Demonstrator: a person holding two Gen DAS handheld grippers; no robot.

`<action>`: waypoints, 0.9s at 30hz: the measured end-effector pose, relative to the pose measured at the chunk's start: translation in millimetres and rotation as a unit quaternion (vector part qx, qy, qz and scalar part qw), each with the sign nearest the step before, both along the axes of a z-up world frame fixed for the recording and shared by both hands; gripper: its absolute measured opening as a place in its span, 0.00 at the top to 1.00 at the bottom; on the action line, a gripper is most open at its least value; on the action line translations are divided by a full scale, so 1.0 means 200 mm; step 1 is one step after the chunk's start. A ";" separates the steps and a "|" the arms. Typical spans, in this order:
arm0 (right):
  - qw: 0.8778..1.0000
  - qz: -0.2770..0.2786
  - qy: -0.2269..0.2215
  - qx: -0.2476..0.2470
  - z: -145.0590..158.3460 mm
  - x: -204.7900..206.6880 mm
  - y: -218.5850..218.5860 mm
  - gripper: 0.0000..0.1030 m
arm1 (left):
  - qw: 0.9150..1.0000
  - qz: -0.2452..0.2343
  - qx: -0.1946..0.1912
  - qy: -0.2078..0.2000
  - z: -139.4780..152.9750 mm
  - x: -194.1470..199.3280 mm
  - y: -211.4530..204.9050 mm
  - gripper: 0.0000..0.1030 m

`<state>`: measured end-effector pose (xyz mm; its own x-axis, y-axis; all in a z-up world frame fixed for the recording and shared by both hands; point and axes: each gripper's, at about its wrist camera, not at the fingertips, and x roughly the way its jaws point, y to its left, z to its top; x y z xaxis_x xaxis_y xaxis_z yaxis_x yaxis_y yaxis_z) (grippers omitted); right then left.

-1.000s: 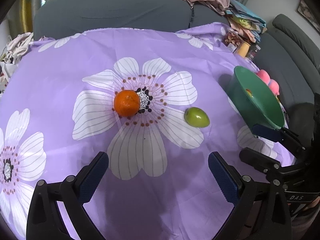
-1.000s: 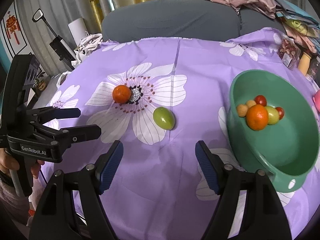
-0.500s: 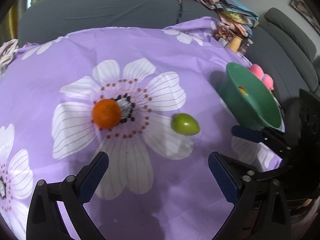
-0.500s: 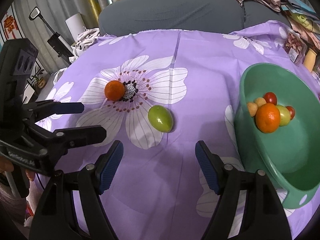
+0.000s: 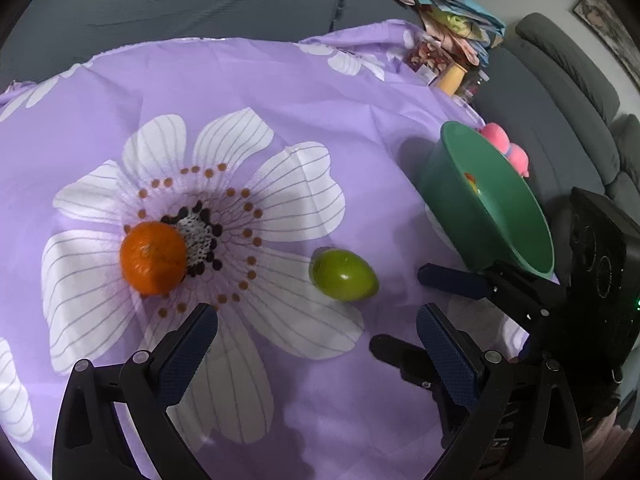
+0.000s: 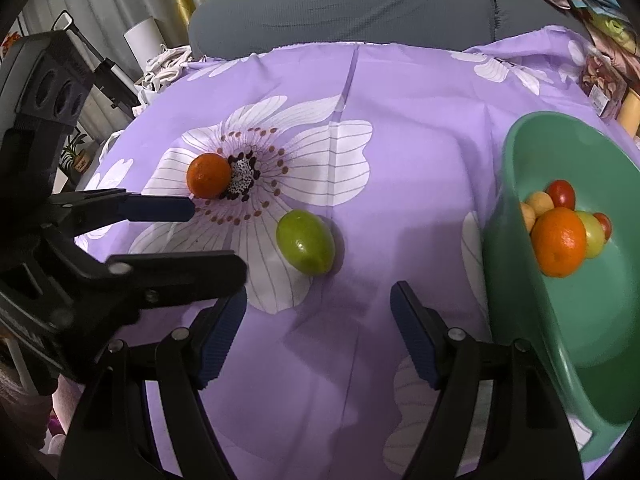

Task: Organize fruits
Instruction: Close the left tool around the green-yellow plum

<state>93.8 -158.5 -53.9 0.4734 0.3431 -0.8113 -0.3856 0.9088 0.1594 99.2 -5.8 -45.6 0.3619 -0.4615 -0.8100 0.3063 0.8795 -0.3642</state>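
Both of my grippers have crept forward over the last second, so the two loose fruits now sit larger and nearer in each wrist view. My left gripper [image 5: 316, 344] hovers low over the purple tablecloth printed with big white flowers [image 5: 248, 88], its blue-padded fingers spread wide with nothing between them; the round orange mandarin [image 5: 154, 258] lies just ahead of its left finger, on the dark centre of the printed flower. My right gripper [image 6: 318, 326] is likewise wide apart and empty, reaching in from the right side, and the smooth green oval fruit [image 6: 306, 242] rests on the cloth just beyond the gap between its fingers, on a white petal, apart from the mandarin. At my right stands the deep green plastic bowl [image 6: 516, 152], tilted so that its mouth faces me; inside it, piled against the left wall, lie a second orange mandarin [image 6: 560, 242], a pale green fruit [image 6: 594, 234], two small red tomatoes [image 6: 562, 194] and two small yellow-orange fruits [image 6: 538, 202]. From the left wrist the bowl shows mostly its outer side, with a pink soft toy [image 5: 506, 148] just behind its rim and a grey sofa [image 5: 180, 4] beyond the table.
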 end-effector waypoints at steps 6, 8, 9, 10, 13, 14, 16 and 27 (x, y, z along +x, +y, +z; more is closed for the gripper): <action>1.000 0.004 0.008 0.002 -0.02 0.04 -0.01 0.30 | 1.000 -0.013 -0.005 0.002 -0.03 0.04 -0.01 0.04; 1.000 0.007 0.009 0.000 -0.03 0.05 0.00 0.32 | 1.000 -0.017 -0.004 0.003 -0.03 0.05 -0.02 0.04; 1.000 0.009 0.009 0.000 -0.03 0.05 0.00 0.34 | 1.000 -0.021 -0.006 0.002 -0.04 0.06 -0.02 0.04; 1.000 0.012 0.009 0.001 -0.03 0.05 0.00 0.35 | 1.000 -0.025 -0.009 0.000 -0.04 0.06 -0.03 0.04; 1.000 0.019 0.013 0.003 -0.04 0.08 0.01 0.41 | 0.999 -0.035 -0.010 0.000 -0.05 0.07 -0.06 0.17; 1.000 0.021 0.014 0.003 -0.04 0.08 0.02 0.42 | 0.999 -0.038 -0.011 0.001 -0.05 0.07 -0.07 0.18; 1.000 0.024 0.018 0.003 -0.05 0.10 0.02 0.45 | 0.999 -0.040 -0.010 0.002 -0.06 0.08 -0.08 0.20; 0.999 0.034 0.029 0.007 -0.07 0.15 0.04 0.56 | 0.998 -0.057 -0.028 0.020 -0.10 0.12 -0.12 0.51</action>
<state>123.8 -149.6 -68.9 0.4004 0.3839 -0.8321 -0.4362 0.8784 0.1954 124.0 -29.7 -65.9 0.2723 -0.5421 -0.7950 0.3870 0.8181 -0.4253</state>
